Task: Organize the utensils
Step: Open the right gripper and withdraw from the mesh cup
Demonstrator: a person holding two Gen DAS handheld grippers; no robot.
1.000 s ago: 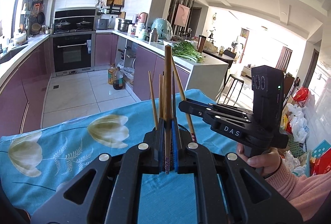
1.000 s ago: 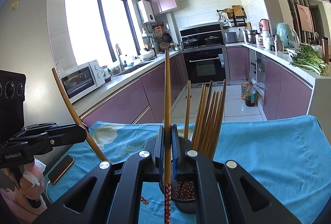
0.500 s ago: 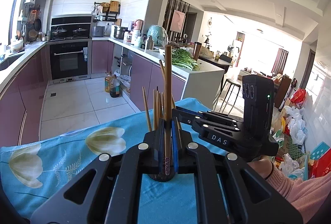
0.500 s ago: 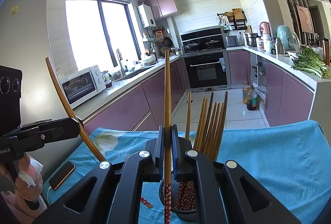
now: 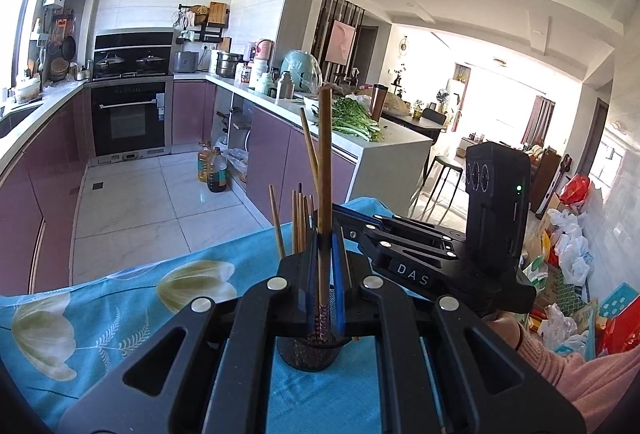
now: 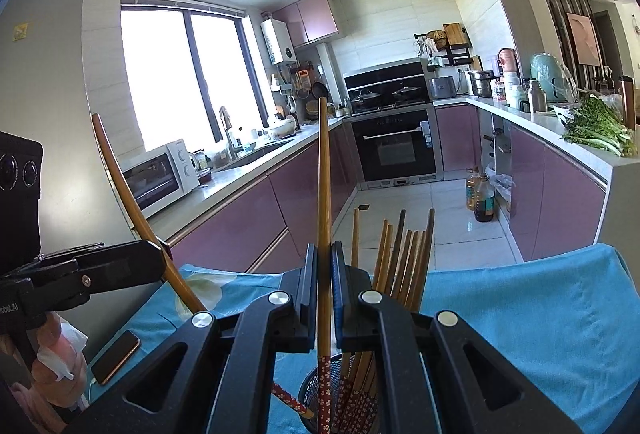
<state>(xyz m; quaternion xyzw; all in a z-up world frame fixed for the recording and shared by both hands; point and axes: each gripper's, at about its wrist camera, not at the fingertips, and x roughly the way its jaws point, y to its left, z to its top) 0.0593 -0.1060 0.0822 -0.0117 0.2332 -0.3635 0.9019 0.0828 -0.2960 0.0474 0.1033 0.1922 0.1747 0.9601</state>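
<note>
Left wrist view shows the left tool [image 5: 325, 274] clamped narrow on a single wooden chopstick [image 5: 325, 173], which stands nearly upright between the blue pads [image 5: 340, 274]. Its patterned lower end hangs over the mouth of a dark mesh chopstick holder [image 5: 308, 352] that stands on the table [image 5: 120, 314], covered by a blue cloth with pale tulip prints. More chopsticks [image 5: 298, 222] rise out of that holder just behind the pads. To the right, the right tool [image 5: 352, 222] reaches in from the side, gripped by a hand [image 5: 502, 328] in a pink sleeve; its tip sits close beside the left tool's.

Right wrist view shows the right tool [image 6: 325, 282] likewise closed tight on a second chopstick [image 6: 324, 193], near vertical, with its red flowered end dipping into the holder [image 6: 316, 386] at the near edge of the picture. A bundle of chopsticks [image 6: 404, 258] leans to the right inside the holder, flowered ends down. At the left, the left tool [image 6: 160, 262] holds its chopstick [image 6: 124, 185] slanted, the lower end passing behind the right tool's frame. A smartphone [image 6: 116, 356] lies on the cloth near the left edge. Beyond the table are purple kitchen cabinets [image 6: 240, 226], an oven [image 6: 396, 149] and a microwave [image 6: 160, 177].
</note>
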